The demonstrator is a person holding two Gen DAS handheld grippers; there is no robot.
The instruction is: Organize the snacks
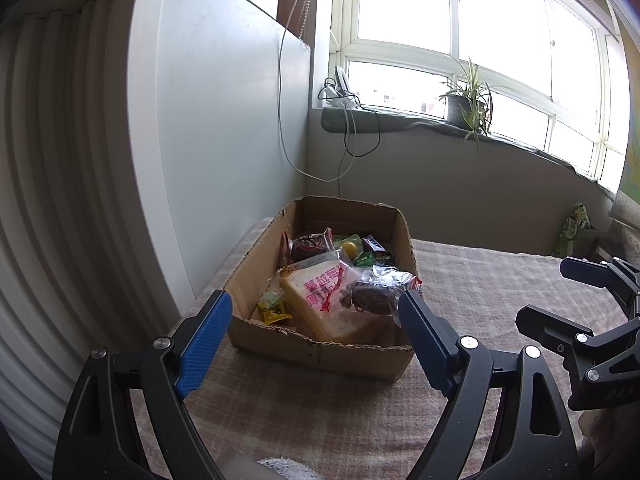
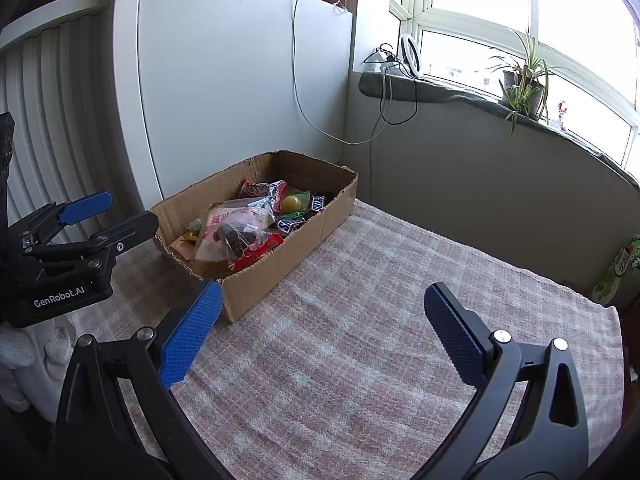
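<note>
A shallow brown cardboard box with torn, ragged edges [image 1: 320, 344] sits on the far left part of a surface covered with a pink-and-beige checked woven cloth [image 2: 360, 320], close against a white panel wall, and all the snacks in view lie inside it. Nearest is a clear plastic bag holding a thick slice of white bread with red lettering [image 1: 320, 300], and a see-through bag of dark brown pieces [image 1: 372, 296] lies on top of it. A small yellow-green sweet wrapper [image 1: 274, 308] sits at the near left corner, while a red-and-dark packet [image 1: 308, 244], a round yellow ball-like piece [image 1: 349, 247] and dark chocolate bars in brown wrappers [image 2: 316, 204] fill the far end. The cloth outside the box carries no loose snack, which fits a collection that is complete as well as one about to be unpacked and sorted; the pictures do not settle which. The left claw [image 1: 316, 320] hovers just in front of the near wall of the box, fingers spread wide and empty, lined up with the bread bag as if framing it. The right claw [image 2: 320, 320] is held over bare cloth to the right of the box, also spread wide and holding nothing, so both stay clear of the box.
</note>
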